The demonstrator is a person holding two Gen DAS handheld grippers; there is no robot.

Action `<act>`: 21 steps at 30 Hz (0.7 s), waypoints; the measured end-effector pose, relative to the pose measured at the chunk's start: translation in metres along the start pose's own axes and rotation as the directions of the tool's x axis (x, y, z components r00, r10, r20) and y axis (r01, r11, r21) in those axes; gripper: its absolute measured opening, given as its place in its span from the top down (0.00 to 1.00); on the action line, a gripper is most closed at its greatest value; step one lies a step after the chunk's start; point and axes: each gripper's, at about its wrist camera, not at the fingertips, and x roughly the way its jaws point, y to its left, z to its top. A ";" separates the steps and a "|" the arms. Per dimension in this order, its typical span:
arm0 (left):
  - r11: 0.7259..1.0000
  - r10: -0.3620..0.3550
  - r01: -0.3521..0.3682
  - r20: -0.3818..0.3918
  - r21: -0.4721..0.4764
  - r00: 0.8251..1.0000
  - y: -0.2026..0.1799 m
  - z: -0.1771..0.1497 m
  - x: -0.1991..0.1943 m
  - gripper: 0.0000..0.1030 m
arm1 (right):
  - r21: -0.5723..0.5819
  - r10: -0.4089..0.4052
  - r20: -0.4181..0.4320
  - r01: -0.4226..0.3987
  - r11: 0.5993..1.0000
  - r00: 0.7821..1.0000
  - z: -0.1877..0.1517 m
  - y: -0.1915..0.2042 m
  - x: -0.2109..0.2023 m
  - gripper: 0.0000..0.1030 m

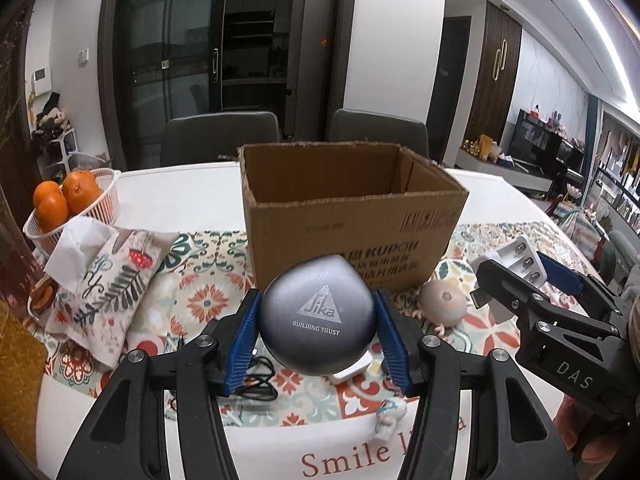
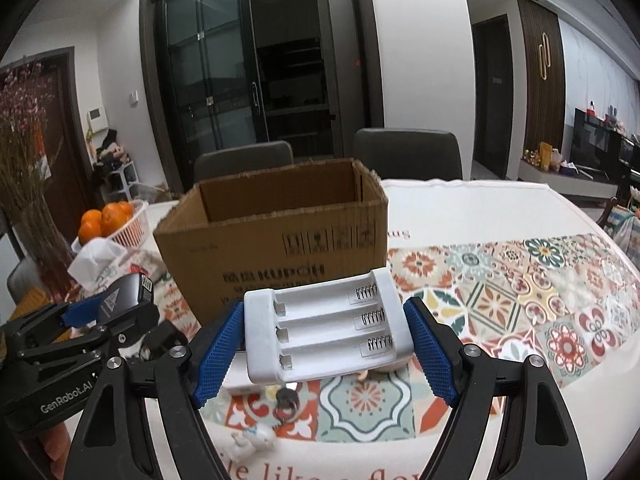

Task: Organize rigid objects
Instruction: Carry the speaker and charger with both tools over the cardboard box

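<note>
My left gripper [image 1: 318,334] is shut on a grey rounded Sika device [image 1: 318,316] and holds it above the table in front of the open cardboard box [image 1: 352,216]. My right gripper [image 2: 324,340] is shut on a white battery charger [image 2: 326,326] with empty slots, held in front of the same box [image 2: 276,244]. The right gripper also shows in the left wrist view [image 1: 532,280] at the right. The left gripper shows in the right wrist view [image 2: 96,312] at the left with the grey device [image 2: 124,296].
On the patterned cloth [image 1: 200,300] lie a round beige toy [image 1: 442,304], a black cable [image 1: 256,380], a small white figurine [image 1: 386,424], a key [image 2: 286,398]. A tissue pouch [image 1: 100,280] and a basket of oranges [image 1: 68,200] stand left. Two chairs [image 1: 220,136] stand behind the table.
</note>
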 end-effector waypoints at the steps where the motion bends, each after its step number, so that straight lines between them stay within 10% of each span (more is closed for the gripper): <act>1: 1.000 -0.002 0.002 0.004 0.001 1.000 0.000 0.002 -0.001 0.47 | 0.002 0.002 0.005 -0.002 1.000 1.000 0.003 0.000 0.000 0.22; 21: 0.998 0.022 -0.025 0.071 0.052 0.997 -0.006 0.061 0.001 0.47 | 0.004 0.021 0.085 -0.022 1.000 0.996 0.056 -0.001 0.005 0.22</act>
